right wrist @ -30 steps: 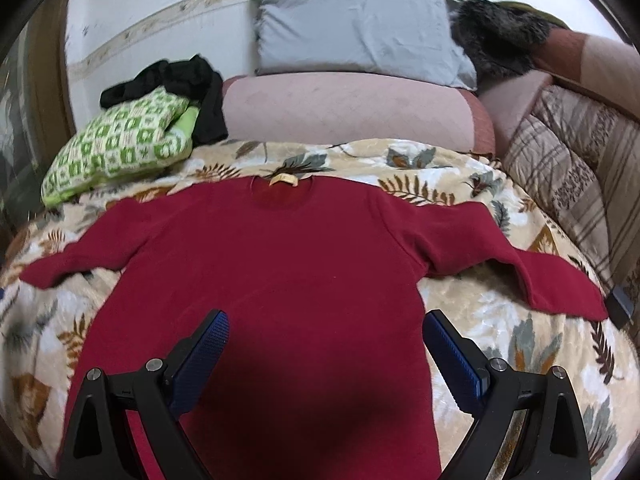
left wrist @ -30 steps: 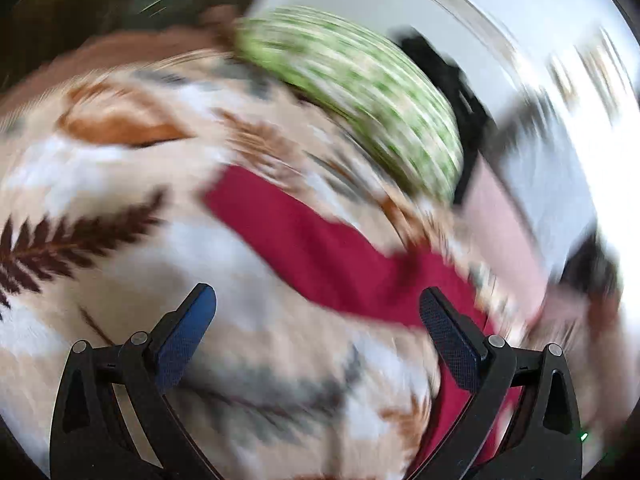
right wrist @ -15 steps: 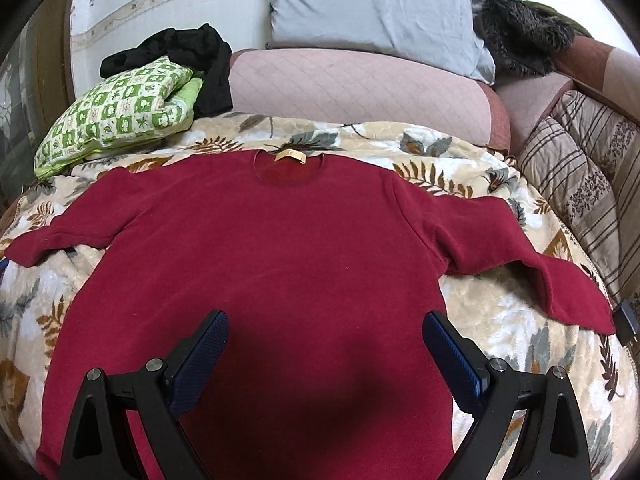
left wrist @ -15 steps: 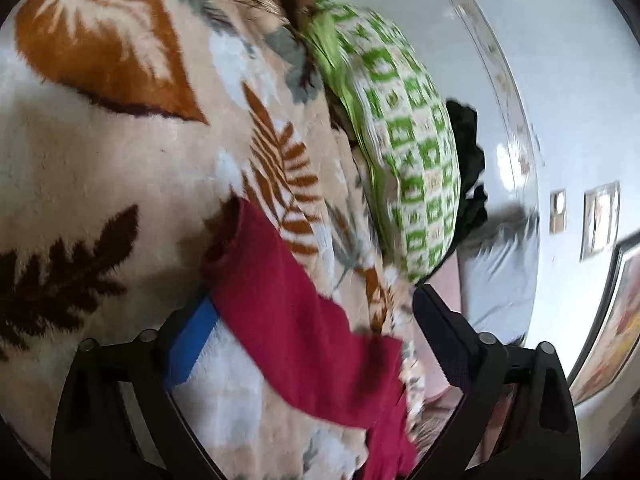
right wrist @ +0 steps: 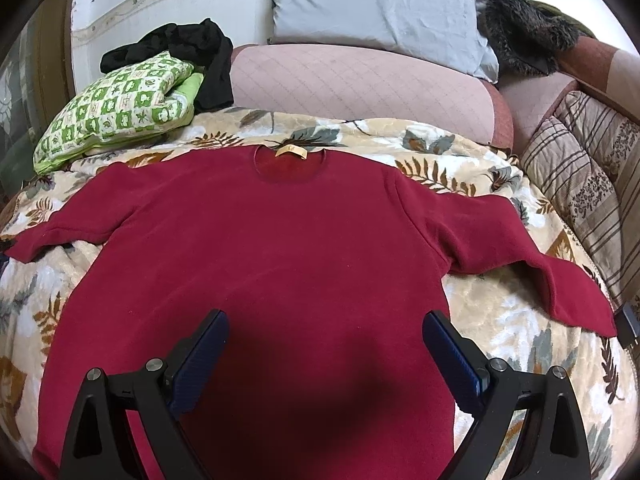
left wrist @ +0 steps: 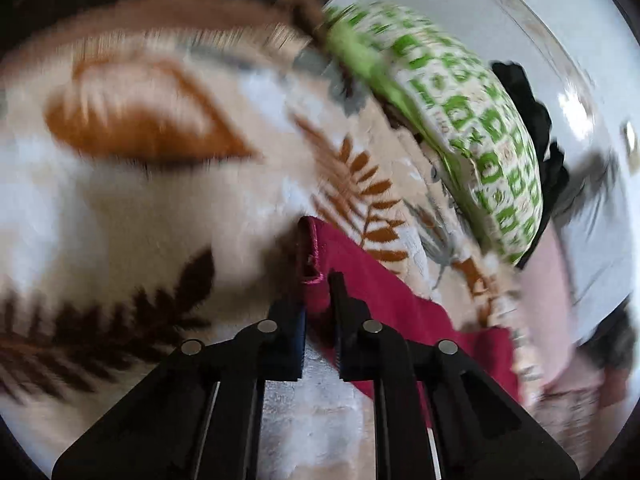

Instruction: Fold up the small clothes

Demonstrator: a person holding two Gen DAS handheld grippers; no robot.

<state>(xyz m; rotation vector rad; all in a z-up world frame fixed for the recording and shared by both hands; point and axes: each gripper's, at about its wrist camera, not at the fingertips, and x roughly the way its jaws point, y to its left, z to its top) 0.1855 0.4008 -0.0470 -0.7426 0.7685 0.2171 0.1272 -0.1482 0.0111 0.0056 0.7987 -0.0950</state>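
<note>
The left tool (left wrist: pixel 318 280) pinches the red sweater (right wrist: pixel 264 264) cuff, while the right tool (right wrist: pixel 325 334) hovers wide above its body.

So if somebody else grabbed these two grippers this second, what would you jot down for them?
Left gripper: shut on the cuff of the red sweater, at the end of its sleeve.
Right gripper: open, above the sweater's lower body, holding nothing.
The sweater lies flat, neck label up, both sleeves spread on the leaf-print blanket.
Done: only the cuff is gripped.
Left: likely fold each sleeve inward, then fold the body.
</note>
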